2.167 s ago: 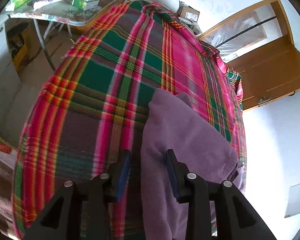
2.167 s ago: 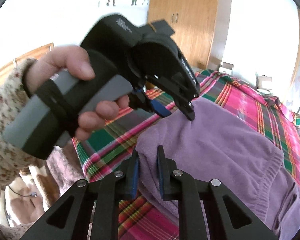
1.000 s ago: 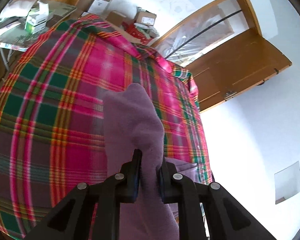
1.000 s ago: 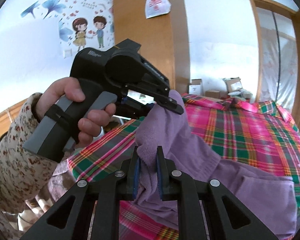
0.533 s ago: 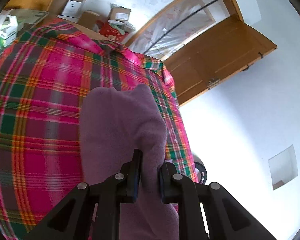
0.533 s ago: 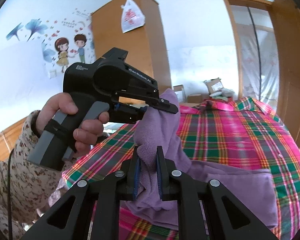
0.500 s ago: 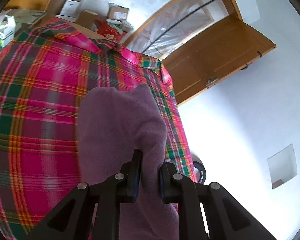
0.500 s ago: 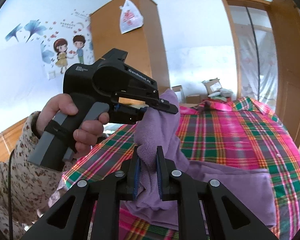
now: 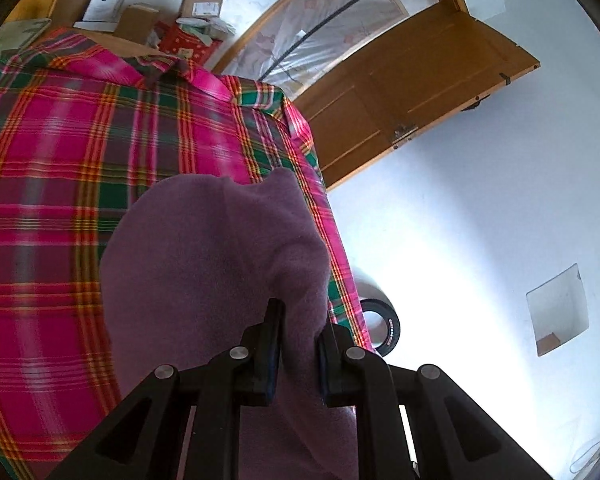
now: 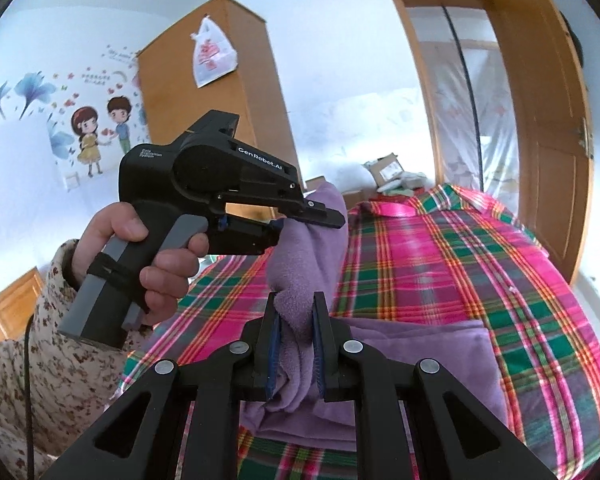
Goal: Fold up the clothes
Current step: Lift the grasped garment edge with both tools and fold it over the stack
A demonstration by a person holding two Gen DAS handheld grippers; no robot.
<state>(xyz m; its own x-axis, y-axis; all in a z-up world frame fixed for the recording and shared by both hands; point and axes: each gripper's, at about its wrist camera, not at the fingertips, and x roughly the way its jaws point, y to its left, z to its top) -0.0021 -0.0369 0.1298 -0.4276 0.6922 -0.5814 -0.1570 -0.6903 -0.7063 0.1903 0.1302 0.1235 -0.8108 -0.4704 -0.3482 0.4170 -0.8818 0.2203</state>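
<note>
1. Tool pair both clamped on the purple garment (image 10: 300,264); right tool (image 10: 294,336) has its jaws nearly closed with a thick fold of fleece between them; left tool (image 9: 298,344) likewise pinches a bunched edge, and in the right wrist view it (image 10: 300,220) grips the cloth at its top, held by the person's left hand (image 10: 156,256).
2. Change over the last two seconds: the left tool stood open above the flat garment, then shut on it; both tools have since risen, so the gripped edge is now up off the bed while the far part of the garment (image 10: 440,344) still lies flat on the plaid bedspread (image 10: 440,248).
3. Reading: a fold looks to be in progress, the lifted edge ready to be carried over the part lying flat; how many folds it already has, I cannot tell.
4. Around: bedspread otherwise bare near the cloth; cardboard boxes (image 9: 198,4) beyond the bed's far end; open wooden door (image 9: 412,88) to one side; wardrobe (image 10: 216,120) with a plastic bag (image 10: 212,54) hung on it.
5. Obstruction: nothing on the bed blocks the carry; the garment lies near the bed's edge by the wall, so the cloth could slip over that side.
</note>
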